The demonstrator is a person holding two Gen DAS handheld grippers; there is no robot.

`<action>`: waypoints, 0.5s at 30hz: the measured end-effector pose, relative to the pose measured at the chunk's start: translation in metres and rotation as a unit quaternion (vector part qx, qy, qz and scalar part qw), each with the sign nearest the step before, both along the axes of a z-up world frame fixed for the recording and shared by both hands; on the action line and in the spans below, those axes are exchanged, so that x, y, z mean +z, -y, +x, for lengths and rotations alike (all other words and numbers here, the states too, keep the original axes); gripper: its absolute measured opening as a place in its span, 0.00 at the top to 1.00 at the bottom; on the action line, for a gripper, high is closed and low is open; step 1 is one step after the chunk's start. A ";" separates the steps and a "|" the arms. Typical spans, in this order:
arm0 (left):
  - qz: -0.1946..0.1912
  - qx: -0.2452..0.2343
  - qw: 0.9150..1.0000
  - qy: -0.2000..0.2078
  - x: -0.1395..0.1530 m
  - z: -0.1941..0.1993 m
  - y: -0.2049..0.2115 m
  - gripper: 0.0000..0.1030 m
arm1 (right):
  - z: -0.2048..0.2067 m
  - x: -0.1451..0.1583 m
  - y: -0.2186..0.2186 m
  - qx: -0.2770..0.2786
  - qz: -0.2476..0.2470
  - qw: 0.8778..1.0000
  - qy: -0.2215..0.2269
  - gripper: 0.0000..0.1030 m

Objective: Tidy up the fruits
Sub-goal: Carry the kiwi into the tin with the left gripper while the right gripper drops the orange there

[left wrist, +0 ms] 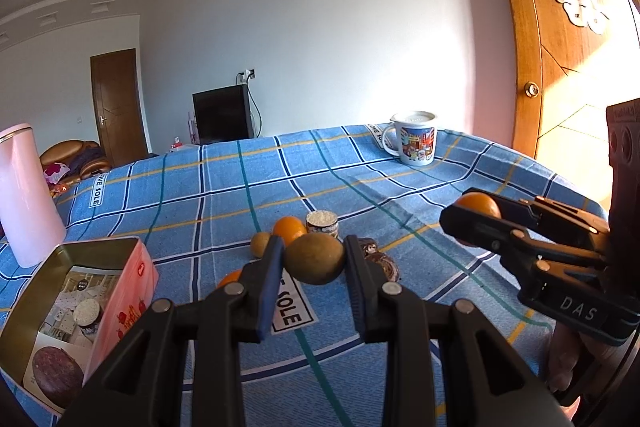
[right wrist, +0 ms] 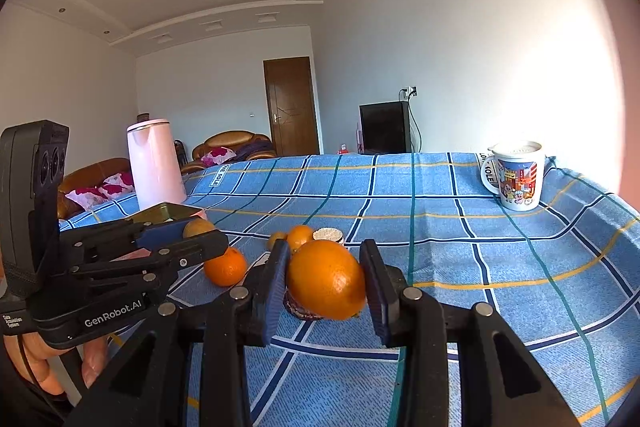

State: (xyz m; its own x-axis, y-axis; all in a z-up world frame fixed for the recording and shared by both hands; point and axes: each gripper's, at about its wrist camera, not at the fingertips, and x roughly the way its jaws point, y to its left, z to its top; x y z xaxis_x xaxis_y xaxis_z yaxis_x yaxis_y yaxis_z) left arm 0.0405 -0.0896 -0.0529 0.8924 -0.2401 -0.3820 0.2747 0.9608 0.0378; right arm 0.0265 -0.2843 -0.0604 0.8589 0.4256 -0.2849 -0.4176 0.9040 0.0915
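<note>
**Two Grippers, Two Fruits Held Over a Checked Cloth**

The left gripper (left wrist: 314, 263) is clamped on a brownish-green round fruit (left wrist: 315, 259), its two blue-padded fingers pressing the fruit's sides so that it hangs clear above the blue plaid tablecloth (left wrist: 460, 187). Alongside it, the right gripper (right wrist: 325, 279) grips a large orange (right wrist: 326, 279) the same way, the fruit lifted off the cloth between the pads; seen from the left wrist camera, that orange shows at the tip of the right tool near the frame's right edge. A hand (right wrist: 52, 367) holds the left tool's handle at the lower left of the right wrist view.

Just beyond the held fruits, more lie on the cloth: a second orange (left wrist: 289, 229) next to a small brownish fruit (left wrist: 260, 243), and a third orange (right wrist: 225, 265) near the left gripper's fingers. A small round tin with a white top (left wrist: 322, 223) stands behind them, and a dark round cake (left wrist: 382, 263) lies under the right gripper.

To the left, an open rectangular tin box (left wrist: 100, 251) holds a printed card, a dark cake and a small tin. Behind it stands a pink kettle (left wrist: 26, 195). A lidded cartoon mug (left wrist: 414, 139) sits well apart at the far right corner, near a wooden door (left wrist: 560, 47).
</note>
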 end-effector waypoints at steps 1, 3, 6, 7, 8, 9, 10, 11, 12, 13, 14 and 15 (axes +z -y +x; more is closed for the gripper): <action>0.000 0.000 1.000 0.002 0.000 0.000 0.000 0.69 | 0.000 0.000 0.000 0.000 0.000 1.000 0.002 0.63; 0.001 0.001 1.000 0.006 0.001 -0.002 0.000 0.69 | -0.002 0.000 0.000 0.000 0.001 1.000 0.006 0.63; 0.005 0.001 1.000 0.011 0.001 -0.004 0.000 0.69 | -0.005 0.001 0.000 0.001 0.002 1.000 0.014 0.63; 0.005 0.001 1.000 0.011 0.002 -0.005 0.000 0.69 | -0.006 0.001 0.000 0.001 0.001 1.000 0.015 0.63; 0.005 0.000 1.000 0.012 0.003 -0.005 0.000 0.69 | -0.005 0.001 0.000 0.000 0.000 1.000 0.014 0.63; 0.004 -0.001 1.000 0.013 0.004 -0.006 -0.001 0.69 | -0.005 0.001 -0.001 -0.003 -0.002 1.000 0.012 0.63; 0.003 0.000 1.000 0.016 0.006 -0.008 -0.003 0.69 | -0.005 0.002 -0.002 -0.006 -0.005 1.000 0.012 0.63; 0.002 0.001 1.000 0.019 0.007 -0.009 -0.005 0.69 | -0.005 0.003 -0.003 -0.008 -0.008 1.000 0.011 0.63; 0.001 0.002 1.000 0.020 0.009 -0.010 -0.008 0.69 | -0.003 0.003 -0.005 -0.008 -0.013 1.000 0.006 0.63; -0.002 0.006 1.000 0.021 0.010 -0.011 -0.011 0.69 | -0.002 0.004 -0.007 -0.006 -0.015 1.000 0.001 0.63; -0.004 0.010 1.000 0.021 0.012 -0.011 -0.016 0.69 | 0.000 0.005 -0.009 -0.003 -0.014 1.000 -0.004 0.63; -0.005 0.016 1.000 0.022 0.013 -0.012 -0.020 0.69 | 0.001 0.007 -0.011 0.002 -0.010 1.000 -0.008 0.63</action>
